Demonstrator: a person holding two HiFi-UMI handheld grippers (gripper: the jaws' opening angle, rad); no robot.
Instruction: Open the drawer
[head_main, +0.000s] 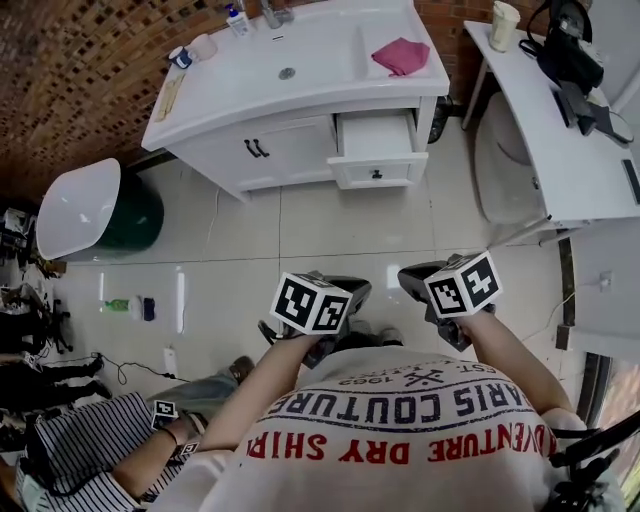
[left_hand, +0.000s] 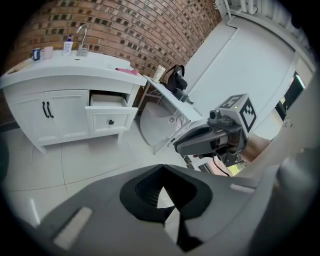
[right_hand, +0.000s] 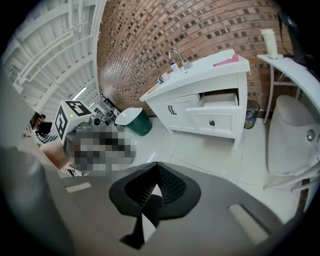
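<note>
The white vanity cabinet (head_main: 290, 150) stands against the brick wall, and its right-hand drawer (head_main: 377, 150) is pulled out, with a small dark knob (head_main: 377, 174) on its front. The drawer (left_hand: 111, 119) also shows in the left gripper view, and the drawer (right_hand: 215, 120) in the right gripper view. Both grippers are held close to the person's body, far back from the cabinet over the tiled floor. My left gripper (head_main: 353, 288) (left_hand: 162, 175) is shut with nothing in it. My right gripper (head_main: 415, 276) (right_hand: 157, 170) is shut and empty too.
A pink cloth (head_main: 400, 55) lies on the counter beside the sink. A green bin with a white lid (head_main: 90, 210) stands left of the cabinet. A white table (head_main: 560, 130) with a cup (head_main: 504, 24) is at the right, above a white seat (head_main: 505, 160). A person in stripes (head_main: 90, 440) sits at bottom left.
</note>
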